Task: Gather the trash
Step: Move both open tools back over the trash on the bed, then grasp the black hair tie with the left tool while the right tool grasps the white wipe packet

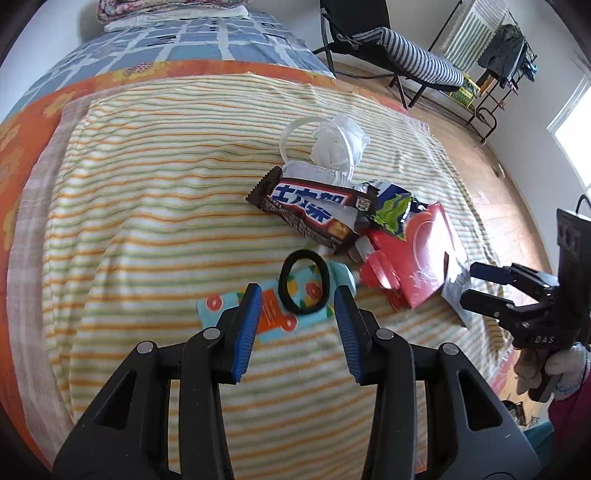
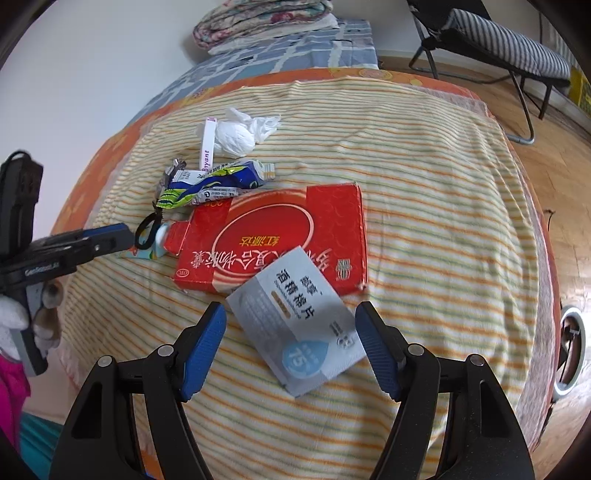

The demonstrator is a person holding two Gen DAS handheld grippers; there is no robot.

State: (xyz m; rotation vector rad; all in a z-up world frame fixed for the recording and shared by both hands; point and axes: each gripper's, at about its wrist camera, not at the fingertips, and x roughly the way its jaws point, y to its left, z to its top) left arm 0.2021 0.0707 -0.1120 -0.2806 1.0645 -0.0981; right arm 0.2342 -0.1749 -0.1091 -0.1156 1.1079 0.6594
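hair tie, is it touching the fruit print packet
Touching. The left wrist view shows the black hair tie lying flat on the fruit print packet, its loop overlapping the packet's end with no gap.

striped blanket, folded quilts, striped lounge chair, possibly a clothes rack

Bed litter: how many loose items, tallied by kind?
Wrappers and sachets: 4: chocolate bar wrapper, blue-green wrapper, fruit-print sachet, alcohol wipe sachet
Boxes: 1: red box
Tissue wads: 1
Hair ties: 1
White bands: 1
Total: 8
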